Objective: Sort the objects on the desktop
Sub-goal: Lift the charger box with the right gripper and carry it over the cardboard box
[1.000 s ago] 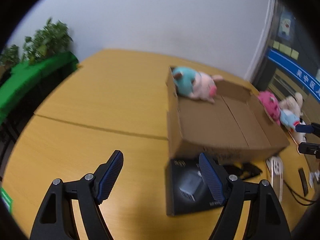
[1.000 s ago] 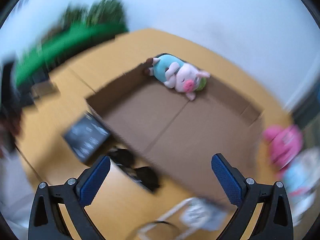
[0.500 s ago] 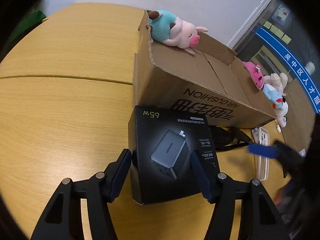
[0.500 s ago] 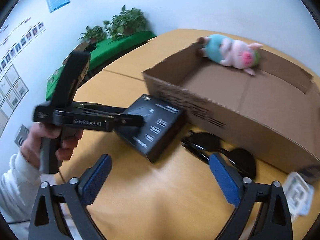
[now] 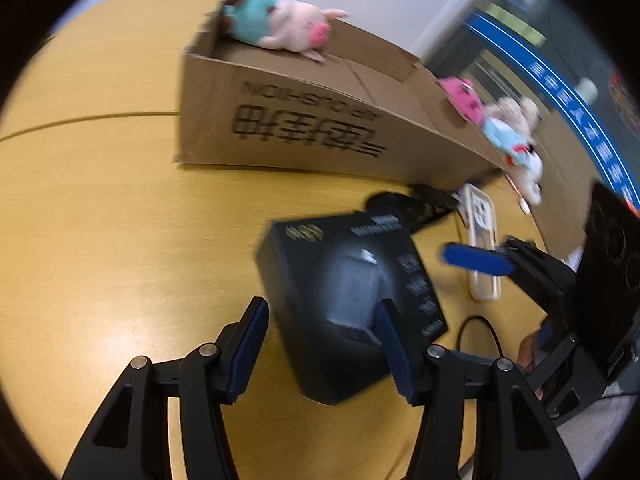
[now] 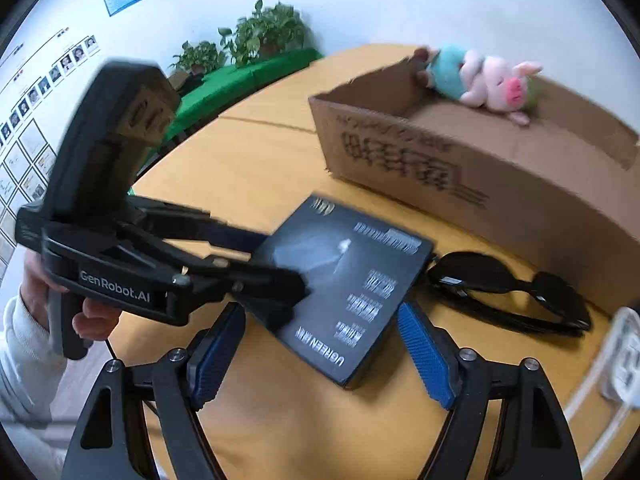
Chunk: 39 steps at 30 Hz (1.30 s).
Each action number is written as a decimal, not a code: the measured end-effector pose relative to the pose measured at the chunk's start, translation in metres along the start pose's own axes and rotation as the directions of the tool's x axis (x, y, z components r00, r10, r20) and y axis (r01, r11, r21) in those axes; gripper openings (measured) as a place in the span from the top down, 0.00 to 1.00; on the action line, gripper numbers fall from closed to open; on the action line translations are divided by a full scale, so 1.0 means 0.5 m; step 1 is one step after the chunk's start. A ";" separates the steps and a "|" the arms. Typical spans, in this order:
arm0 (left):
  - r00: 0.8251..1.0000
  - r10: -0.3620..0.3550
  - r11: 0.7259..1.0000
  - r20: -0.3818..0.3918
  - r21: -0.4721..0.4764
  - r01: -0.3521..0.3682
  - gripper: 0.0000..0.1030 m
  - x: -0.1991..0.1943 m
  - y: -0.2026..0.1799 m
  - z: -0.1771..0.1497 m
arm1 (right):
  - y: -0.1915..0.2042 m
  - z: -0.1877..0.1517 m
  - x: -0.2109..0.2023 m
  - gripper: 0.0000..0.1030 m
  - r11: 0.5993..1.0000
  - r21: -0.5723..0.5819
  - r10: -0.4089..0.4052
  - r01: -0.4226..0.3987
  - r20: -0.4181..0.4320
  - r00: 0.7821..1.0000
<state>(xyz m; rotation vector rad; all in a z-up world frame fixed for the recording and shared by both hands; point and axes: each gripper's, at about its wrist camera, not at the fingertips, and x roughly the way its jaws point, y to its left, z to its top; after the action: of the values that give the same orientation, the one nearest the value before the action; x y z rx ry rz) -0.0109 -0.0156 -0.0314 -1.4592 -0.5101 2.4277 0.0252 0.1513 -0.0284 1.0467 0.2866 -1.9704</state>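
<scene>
A black charger box (image 5: 352, 296) is held between the fingers of my left gripper (image 5: 320, 344), which is shut on its near end and holds it tilted above the wooden table (image 5: 100, 220). In the right wrist view the same box (image 6: 348, 288) lies between the open fingers of my right gripper (image 6: 320, 356), with the left gripper (image 6: 248, 280) clamped on its left edge. Behind stands an open cardboard box (image 5: 304, 120) (image 6: 460, 176) with a pink pig plush (image 5: 280, 20) (image 6: 480, 80) inside.
Black sunglasses (image 6: 508, 292) (image 5: 412, 200) and a white item (image 5: 482, 236) (image 6: 624, 356) lie in front of the cardboard box. Pink and pale plush toys (image 5: 500, 128) sit at its right end. A black cable (image 5: 480, 328) runs near the table edge. Green plants (image 6: 256, 36) stand beyond the table.
My left gripper has closed on the black charger box and lifted and turned it. My right gripper has moved in so its open fingers flank the box.
</scene>
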 end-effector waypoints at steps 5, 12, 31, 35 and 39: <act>0.998 -0.064 0.989 -0.023 -0.135 0.060 0.38 0.024 0.039 0.007 | -0.029 -0.020 0.025 0.06 1.000 -0.026 -0.009 0.009 -0.010 1.000; 0.999 -0.044 0.995 -0.005 -0.094 0.043 0.41 0.025 0.003 -0.008 | -0.001 -0.018 0.047 0.08 0.998 -0.044 0.043 -0.042 0.016 0.999; 0.922 0.084 0.975 0.379 0.160 -0.155 0.48 -0.196 -0.230 0.161 | -0.012 0.130 -0.182 0.26 0.973 0.002 -0.213 0.231 0.389 0.896; 0.900 0.038 0.966 0.434 0.214 -0.144 0.48 -0.226 -0.286 0.211 | -0.037 0.185 -0.253 0.26 0.954 0.028 -0.276 0.299 0.472 0.837; 0.878 -0.005 0.958 0.478 0.254 -0.132 0.48 -0.252 -0.337 0.265 | -0.058 0.240 -0.319 0.26 0.926 0.035 -0.334 0.375 0.537 0.775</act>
<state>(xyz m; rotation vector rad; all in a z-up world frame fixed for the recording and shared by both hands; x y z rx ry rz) -0.0632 0.0652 0.1980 -0.7710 -0.1930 2.7776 -0.0212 0.1965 0.1625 0.3653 0.2558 -2.4826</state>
